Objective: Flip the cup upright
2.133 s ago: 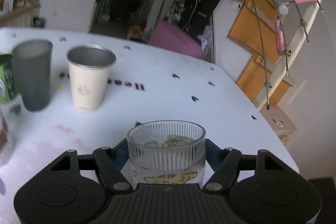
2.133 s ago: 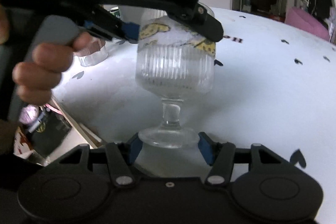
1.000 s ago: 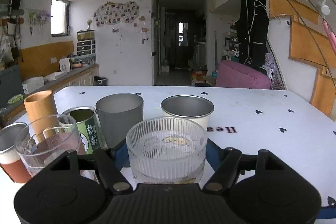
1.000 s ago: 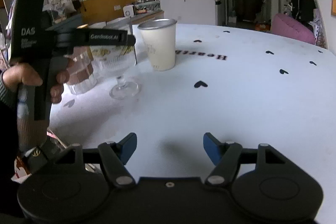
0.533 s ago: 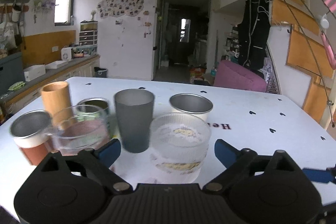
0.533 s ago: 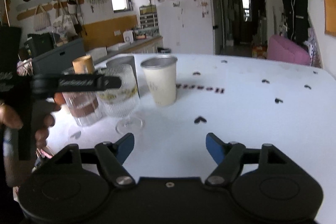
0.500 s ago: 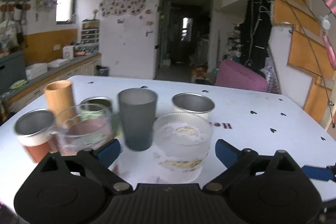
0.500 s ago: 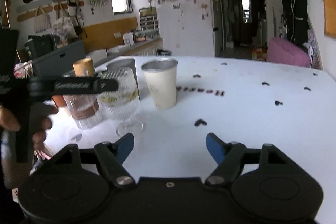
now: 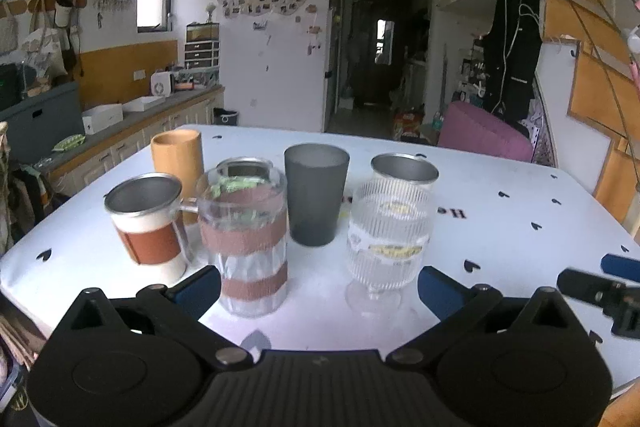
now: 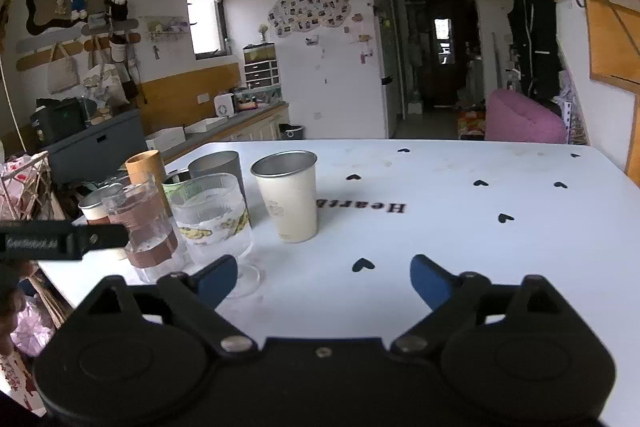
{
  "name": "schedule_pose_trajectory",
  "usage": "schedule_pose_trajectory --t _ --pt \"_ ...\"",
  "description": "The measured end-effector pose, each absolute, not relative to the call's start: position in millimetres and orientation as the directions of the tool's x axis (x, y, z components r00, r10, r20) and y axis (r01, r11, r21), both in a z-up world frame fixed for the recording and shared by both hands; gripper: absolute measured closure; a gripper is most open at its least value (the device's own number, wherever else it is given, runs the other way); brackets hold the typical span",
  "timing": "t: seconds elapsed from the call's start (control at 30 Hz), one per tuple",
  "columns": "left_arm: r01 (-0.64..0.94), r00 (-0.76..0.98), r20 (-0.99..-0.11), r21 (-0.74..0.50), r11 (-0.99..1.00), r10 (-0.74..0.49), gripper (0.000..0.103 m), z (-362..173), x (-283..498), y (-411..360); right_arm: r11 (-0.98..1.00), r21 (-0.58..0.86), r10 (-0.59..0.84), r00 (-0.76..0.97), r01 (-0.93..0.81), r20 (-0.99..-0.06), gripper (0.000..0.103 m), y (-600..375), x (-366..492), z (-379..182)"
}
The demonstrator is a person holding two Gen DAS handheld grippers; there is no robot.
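Left claw (image 9: 318, 289) agape around upright goblet (image 9: 389, 233).

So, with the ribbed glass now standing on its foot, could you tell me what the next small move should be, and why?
Probably just draw both grippers straight back and finish. The ribbed stemmed glass stands upright on the white table, mouth up, and the left gripper is open with both fingers clear of it. The right gripper is open and holds nothing. The banded glass stands close by, so avoid swinging sideways.
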State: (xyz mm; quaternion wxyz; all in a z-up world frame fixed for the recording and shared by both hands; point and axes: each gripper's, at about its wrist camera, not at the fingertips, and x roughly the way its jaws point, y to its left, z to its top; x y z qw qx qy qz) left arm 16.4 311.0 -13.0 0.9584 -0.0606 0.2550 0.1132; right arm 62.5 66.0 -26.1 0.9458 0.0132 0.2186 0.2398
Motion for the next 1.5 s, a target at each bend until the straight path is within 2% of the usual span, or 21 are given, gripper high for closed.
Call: schedule_pose_trajectory --t 0.17,0.47,1.5 --pt "-0.252 0.826 -0.529 -0.037 0.967 0.195 0.0 -19 11 306 0.902 0.112 0.424 0.809 -0.416 -0.407 0.0 63 57 -25" --pt "-0.262 0.832 -0.518 -0.056 0.964 0.196 0.0 -18 2 307 0.922 0.055 0.368 0.825 -0.383 -0.428 0.0 65 52 -25" --pt "-0.26 0.835 -0.514 -0.052 0.964 0.198 0.0 -15 1 306 0.92 0.052 0.372 0.822 -0.388 -0.432 0.0 71 51 -23"
